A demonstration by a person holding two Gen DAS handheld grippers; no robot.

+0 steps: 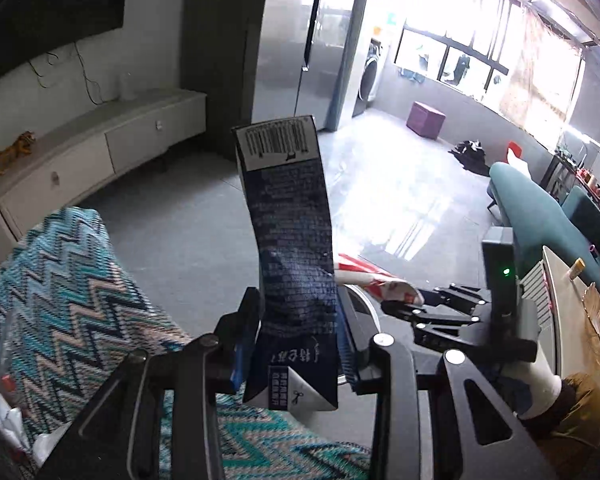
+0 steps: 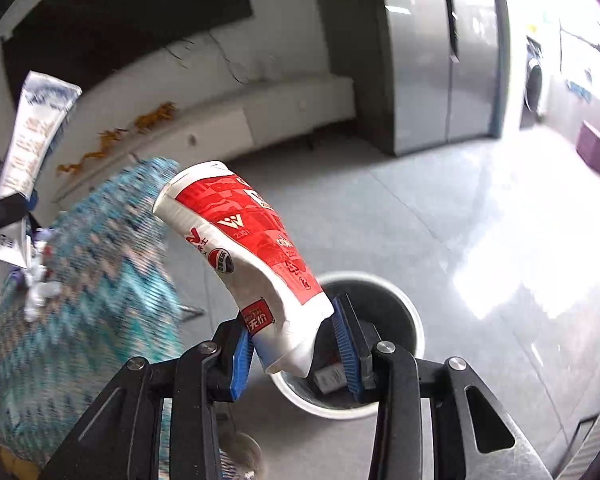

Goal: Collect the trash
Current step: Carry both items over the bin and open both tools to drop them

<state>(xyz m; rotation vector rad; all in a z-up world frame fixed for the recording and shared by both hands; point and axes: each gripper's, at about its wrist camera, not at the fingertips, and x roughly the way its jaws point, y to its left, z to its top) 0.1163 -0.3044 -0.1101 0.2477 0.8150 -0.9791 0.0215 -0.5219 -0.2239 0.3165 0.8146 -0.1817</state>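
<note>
Mid-collection: the right hand-held gripper point(image 2: 296, 344) clamps a crushed red-and-white paper cup point(image 2: 244, 248) over the open trash bin point(image 2: 414, 320), where some rubbish already lies. The left hand-held gripper point(image 1: 298, 344) grips a flattened dark-blue carton point(image 1: 292, 240) upright, left of the bin. Neither is dropped yet; more litter sits on the zigzag blanket point(image 1: 72, 280).

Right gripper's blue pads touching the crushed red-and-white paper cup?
Touching. The right wrist view shows the crushed red-and-white paper cup pinched at its lower end between both blue pads of the right gripper, above the white-rimmed bin.
</note>
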